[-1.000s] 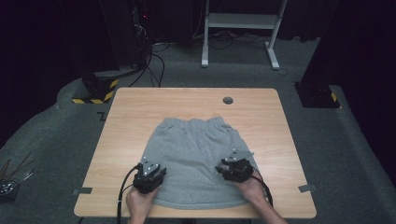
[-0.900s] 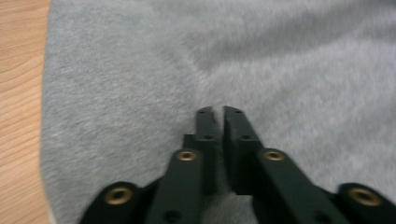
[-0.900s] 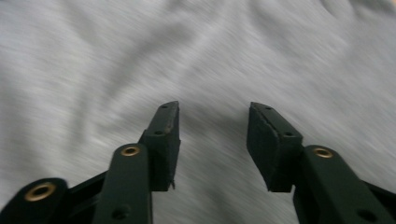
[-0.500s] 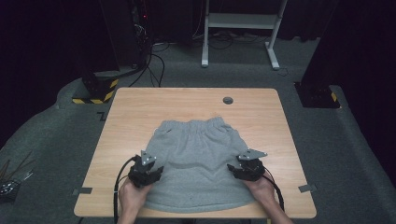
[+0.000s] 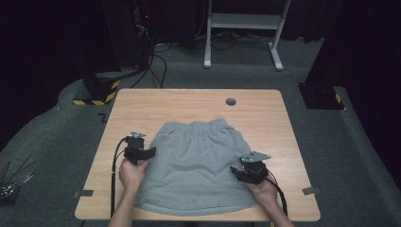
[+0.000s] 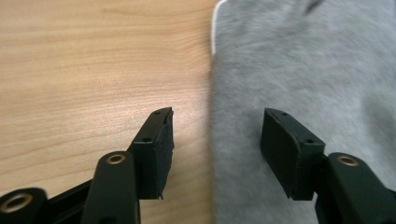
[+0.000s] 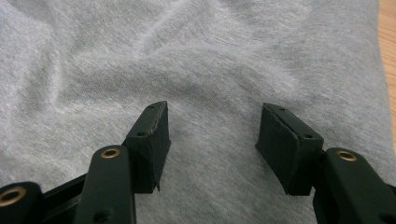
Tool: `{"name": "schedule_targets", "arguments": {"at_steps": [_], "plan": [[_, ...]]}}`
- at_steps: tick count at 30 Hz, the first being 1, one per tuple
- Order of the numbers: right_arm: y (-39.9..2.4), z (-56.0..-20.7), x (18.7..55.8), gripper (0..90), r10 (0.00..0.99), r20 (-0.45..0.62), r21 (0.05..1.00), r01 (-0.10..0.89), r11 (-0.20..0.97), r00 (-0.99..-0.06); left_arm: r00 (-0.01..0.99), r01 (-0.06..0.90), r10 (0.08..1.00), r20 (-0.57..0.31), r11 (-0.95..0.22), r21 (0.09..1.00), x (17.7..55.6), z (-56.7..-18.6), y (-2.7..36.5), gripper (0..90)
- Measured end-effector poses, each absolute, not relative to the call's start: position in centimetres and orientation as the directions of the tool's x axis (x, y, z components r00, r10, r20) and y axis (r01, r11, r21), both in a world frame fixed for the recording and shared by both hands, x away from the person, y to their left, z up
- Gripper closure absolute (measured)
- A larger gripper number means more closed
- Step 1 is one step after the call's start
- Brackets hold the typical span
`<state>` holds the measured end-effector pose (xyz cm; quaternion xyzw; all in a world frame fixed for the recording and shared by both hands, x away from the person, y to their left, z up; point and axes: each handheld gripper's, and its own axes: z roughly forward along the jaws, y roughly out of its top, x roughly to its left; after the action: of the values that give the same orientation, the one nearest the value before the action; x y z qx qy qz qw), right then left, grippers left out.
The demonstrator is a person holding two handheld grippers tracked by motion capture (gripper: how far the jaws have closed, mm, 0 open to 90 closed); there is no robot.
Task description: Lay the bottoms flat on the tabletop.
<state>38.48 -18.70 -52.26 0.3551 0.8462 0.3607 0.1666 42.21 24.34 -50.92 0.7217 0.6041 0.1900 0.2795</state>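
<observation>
Both grippers stood open over grey shorts spread flat on the desk.

The grey shorts (image 5: 201, 165) lay at the middle of the wooden desk (image 5: 142, 101), waistband toward 12 o'clock and hem toward 6 o'clock. The left gripper (image 5: 152, 151) hovered at the garment's 9 o'clock edge; its jaws had just been opening and stood well apart, one over bare wood and one over the fabric, the cloth edge running between them, nothing pinched. The right gripper (image 5: 234, 170) sat at about 4 o'clock on the shorts, near their side edge; its jaws had also just been opening and stood wide above the wrinkled fabric (image 7: 196, 70), gripping nothing. A small dark round hole (image 5: 231, 101) marked the desk at 12 o'clock, well apart from the shorts.
</observation>
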Motion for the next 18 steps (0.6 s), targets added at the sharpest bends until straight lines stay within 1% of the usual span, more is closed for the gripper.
{"name": "schedule_targets", "arguments": {"at_steps": [1, 2, 4, 7, 9, 11, 14, 16, 18], "plan": [[-18.7, -52.3, 38.5, 42.9, 0.721, -0.026, 0.729, 0.481, 0.488, -0.692, 0.212, 0.76, 0.975, -0.06, -0.126, 0.637, 42.2, -50.9, 24.2, 55.5], [-18.7, -52.3, 38.5, 43.0, 0.721, -0.028, 0.73, 0.479, 0.488, -0.693, 0.228, 0.762, 0.971, -0.078, -0.128, 0.635, 42.3, -50.9, 24.2, 64.1], [-18.7, -52.3, 38.5, 42.8, 0.72, -0.031, 0.73, 0.476, 0.491, -0.693, 0.234, 0.761, 0.968, -0.094, -0.122, 0.637, 42.3, -50.9, 24.0, 77.1], [-18.7, -52.3, 38.5, 42.8, 0.721, -0.032, 0.731, 0.476, 0.49, -0.692, 0.249, 0.739, 0.964, -0.094, -0.126, 0.662, 42.0, -50.3, 23.7, 86.3], [-18.7, -52.3, 38.5, 42.7, 0.721, -0.033, 0.731, 0.475, 0.489, -0.692, 0.293, 0.714, 0.955, -0.055, -0.18, 0.677, 41.8, -49.5, 22.8, 86.6], [-18.7, -52.3, 38.4, 42.6, 0.722, -0.035, 0.731, 0.475, 0.489, -0.691, 0.344, 0.667, 0.938, -0.045, -0.21, 0.715, 41.3, -48.2, 21.7, 86.6], [-18.7, -52.3, 38.4, 42.5, 0.723, -0.036, 0.731, 0.475, 0.49, -0.69, 0.423, 0.61, 0.906, -0.026, -0.264, 0.747, 40.7, -46.7, 19.7, 86.5], [-18.6, -52.3, 38.4, 42.5, 0.724, -0.037, 0.732, 0.474, 0.489, -0.689, 0.482, 0.589, 0.876, -0.017, -0.31, 0.747, 40.3, -46.5, 17.9, 86.4], [-18.6, -52.3, 38.4, 42.5, 0.723, -0.039, 0.732, 0.473, 0.49, -0.69, 0.553, 0.577, 0.833, -0.009, -0.376, 0.725, 39.9, -46.9, 15.8, 86.3]]}}
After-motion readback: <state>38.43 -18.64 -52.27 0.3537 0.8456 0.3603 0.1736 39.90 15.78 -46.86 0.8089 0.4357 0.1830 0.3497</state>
